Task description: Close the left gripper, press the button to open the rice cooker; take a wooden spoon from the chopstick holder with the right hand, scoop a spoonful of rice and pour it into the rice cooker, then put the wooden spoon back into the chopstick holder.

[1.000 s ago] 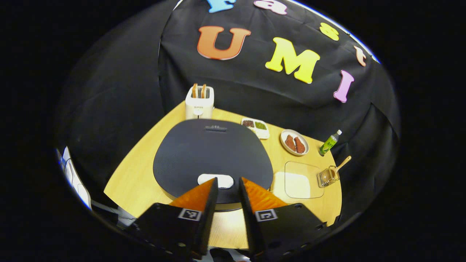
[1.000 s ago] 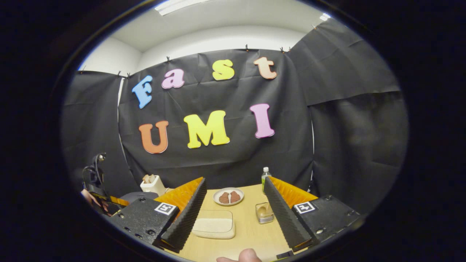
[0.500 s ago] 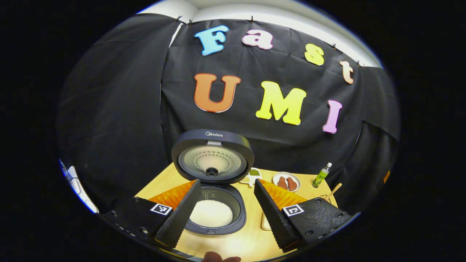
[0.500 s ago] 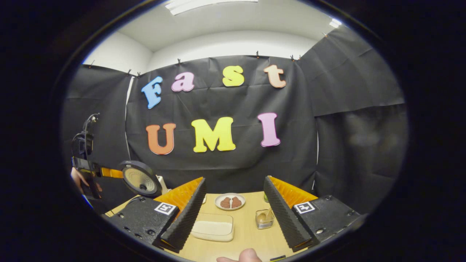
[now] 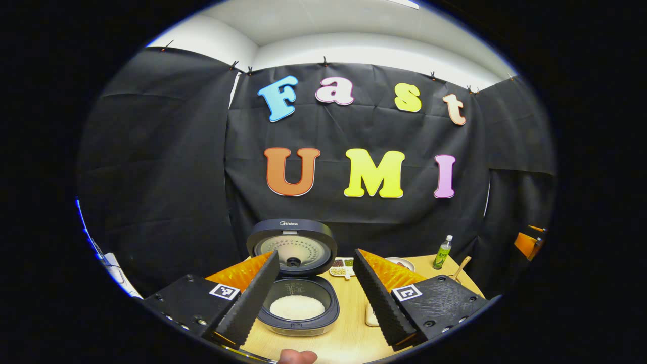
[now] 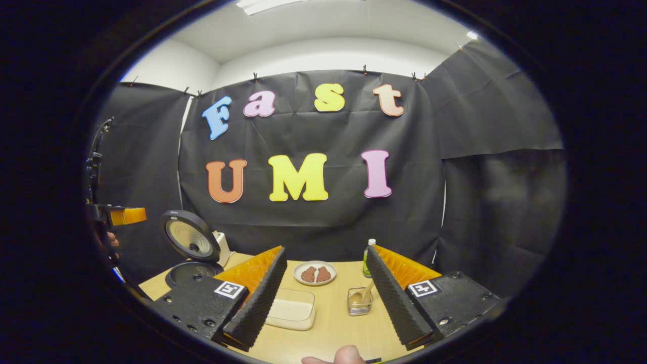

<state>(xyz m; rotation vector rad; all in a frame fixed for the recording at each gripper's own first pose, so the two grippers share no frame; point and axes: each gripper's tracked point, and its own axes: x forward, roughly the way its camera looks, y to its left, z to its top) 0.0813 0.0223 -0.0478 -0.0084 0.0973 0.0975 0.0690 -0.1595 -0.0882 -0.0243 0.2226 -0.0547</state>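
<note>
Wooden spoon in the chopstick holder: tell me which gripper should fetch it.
Right. The right gripper is open and the wooden spoon in the chopstick holder sits between its fingers, close ahead. The left gripper faces the open rice cooker.

A brand name, "Midea", is printed along the top edge of the raised lid of the rice cooker (image 5: 291, 237) in the left gripper view. The label on the green bottle (image 5: 443, 252) is too small to be read.
</note>
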